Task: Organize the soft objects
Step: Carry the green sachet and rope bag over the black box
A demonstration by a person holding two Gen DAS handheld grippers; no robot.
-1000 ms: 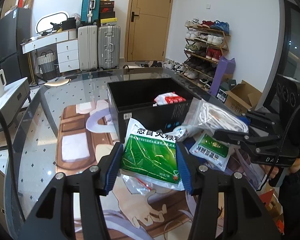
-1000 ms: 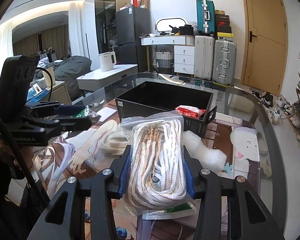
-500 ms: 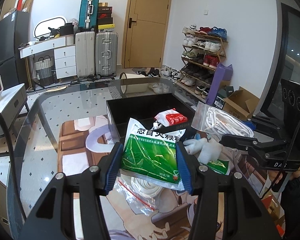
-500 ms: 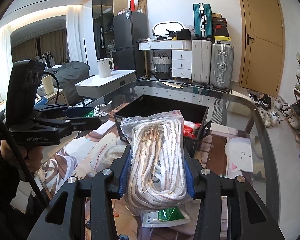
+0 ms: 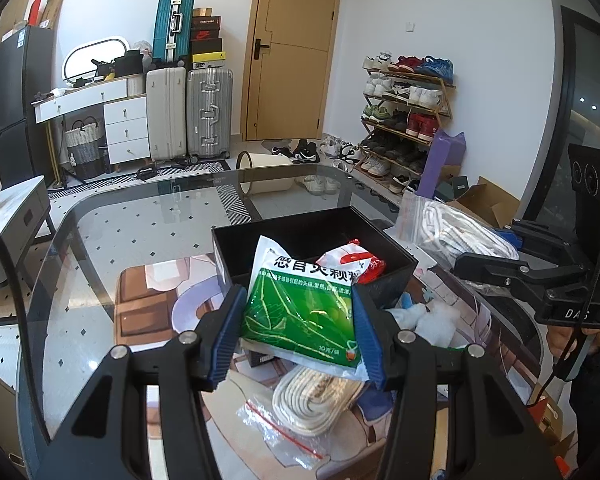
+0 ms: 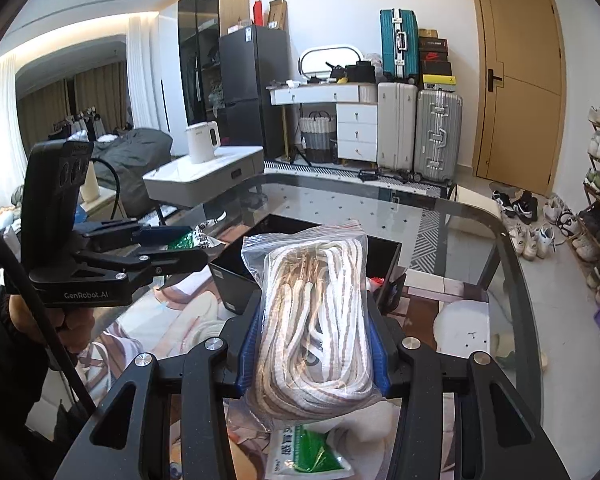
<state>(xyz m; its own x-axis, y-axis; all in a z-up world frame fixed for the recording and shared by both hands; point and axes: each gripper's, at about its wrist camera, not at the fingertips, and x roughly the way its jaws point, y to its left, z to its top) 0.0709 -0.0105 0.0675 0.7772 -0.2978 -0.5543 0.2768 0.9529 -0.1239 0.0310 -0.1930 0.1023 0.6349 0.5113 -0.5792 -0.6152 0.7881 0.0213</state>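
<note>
Item, left gripper [image 5: 300,336]: we clamp the green sachet [image 5: 304,312] above the table, just short of the black box [image 5: 396,276]. Item, right gripper [image 6: 314,346]: we grip the rope bag [image 6: 316,320] aloft beside the box (both apparently raised to clear its rim).

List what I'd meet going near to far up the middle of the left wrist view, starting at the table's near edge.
Bagged rope on the table → green sachet in the left gripper → red-and-white packet in the black box → overturned bin → door.
</note>
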